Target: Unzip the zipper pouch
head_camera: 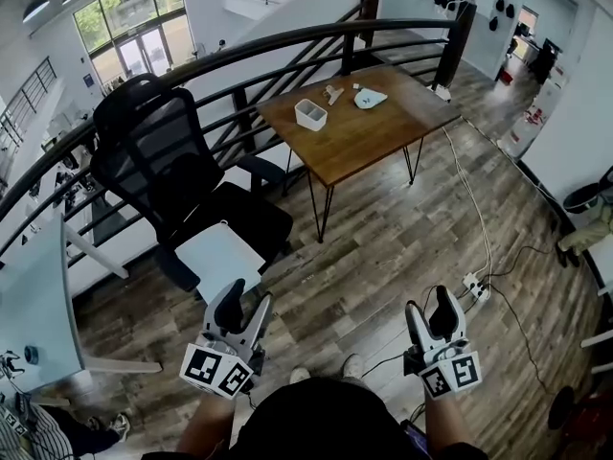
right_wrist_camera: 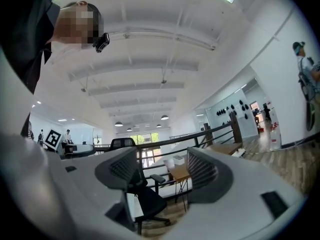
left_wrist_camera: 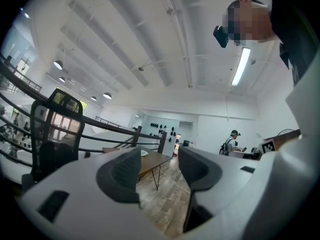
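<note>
The zipper pouch (head_camera: 370, 98), pale and flat, lies at the far end of a wooden table (head_camera: 369, 137) well ahead of me. It shows as a small white patch (left_wrist_camera: 144, 153) in the left gripper view. Both grippers are held low and close to my body, far from the table. My left gripper (head_camera: 245, 307) (left_wrist_camera: 159, 169) is open, with only the floor and the distant table seen between its pads. My right gripper (head_camera: 429, 312) (right_wrist_camera: 162, 171) is open too, with nothing between its pads, and it points toward the chair and the table (right_wrist_camera: 181, 173).
A black office chair (head_camera: 182, 175) with a white sheet (head_camera: 222, 257) on its seat stands between me and the table. A black railing (head_camera: 287, 46) runs behind. On the table are a white tray (head_camera: 310, 114) and a small tan object (head_camera: 332, 93). A power strip (head_camera: 476, 286) and cables lie on the floor.
</note>
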{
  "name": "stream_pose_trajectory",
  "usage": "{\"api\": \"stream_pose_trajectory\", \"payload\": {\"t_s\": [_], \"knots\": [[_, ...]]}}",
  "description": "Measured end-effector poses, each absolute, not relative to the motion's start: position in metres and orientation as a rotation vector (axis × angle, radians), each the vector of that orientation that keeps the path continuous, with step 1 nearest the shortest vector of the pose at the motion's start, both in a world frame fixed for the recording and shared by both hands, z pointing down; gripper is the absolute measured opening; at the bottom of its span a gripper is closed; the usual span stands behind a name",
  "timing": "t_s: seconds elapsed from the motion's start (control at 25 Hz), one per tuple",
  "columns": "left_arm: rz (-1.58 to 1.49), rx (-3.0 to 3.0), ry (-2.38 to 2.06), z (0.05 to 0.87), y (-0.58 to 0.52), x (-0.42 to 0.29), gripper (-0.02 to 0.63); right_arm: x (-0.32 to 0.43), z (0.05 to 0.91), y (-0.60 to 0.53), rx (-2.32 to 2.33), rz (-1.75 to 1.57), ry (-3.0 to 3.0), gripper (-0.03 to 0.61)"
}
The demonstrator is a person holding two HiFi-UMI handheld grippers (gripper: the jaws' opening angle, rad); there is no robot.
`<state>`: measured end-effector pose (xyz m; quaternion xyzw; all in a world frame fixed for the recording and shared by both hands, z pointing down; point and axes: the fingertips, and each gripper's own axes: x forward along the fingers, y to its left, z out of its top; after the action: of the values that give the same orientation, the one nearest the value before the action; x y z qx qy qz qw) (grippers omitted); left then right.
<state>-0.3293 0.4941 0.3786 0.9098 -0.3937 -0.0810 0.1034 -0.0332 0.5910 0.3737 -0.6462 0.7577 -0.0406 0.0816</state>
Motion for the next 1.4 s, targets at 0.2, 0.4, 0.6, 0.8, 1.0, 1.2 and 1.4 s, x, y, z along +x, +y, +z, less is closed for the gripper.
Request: {"api": "stream_pose_trajectory", "payload": {"t_s": [0.2,0.4,0.6,0.8,1.0,1.2,1.4], "knots": [[-0.240,2.685,-1.137,0.385,0.503,-0.333,0.225,-0.041,0.377,0.608,-1.964,-0.138,2.285,0.296],[-0.226,2.680,-1.145,0.394,0.493,-0.328,0.225,-0.028,0.389,0.603,-1.990,-0.179,2.267,0.294],[-0.223,2.695,-1.169,0.391,0.476,-0.308,0.225,-0.008,0.387,0.581,-1.955,-0.156,2.259,0.273],[-0.240,2.712,-1.215,0.375,0.450,-0.280,0.225,0.019,0.387,0.542,-1.899,-0.162,2.303,0.252],[-0.254,2.711,-1.259,0.367,0.419,-0.250,0.225,0.043,0.377,0.500,-1.835,-0.114,2.351,0.250],[-0.278,2.702,-1.292,0.365,0.391,-0.214,0.225,0.081,0.376,0.473,-1.814,-0.112,2.357,0.250],[-0.271,2.697,-1.314,0.369,0.374,-0.179,0.225,0.119,0.380,0.468,-1.835,-0.116,2.367,0.250]]}}
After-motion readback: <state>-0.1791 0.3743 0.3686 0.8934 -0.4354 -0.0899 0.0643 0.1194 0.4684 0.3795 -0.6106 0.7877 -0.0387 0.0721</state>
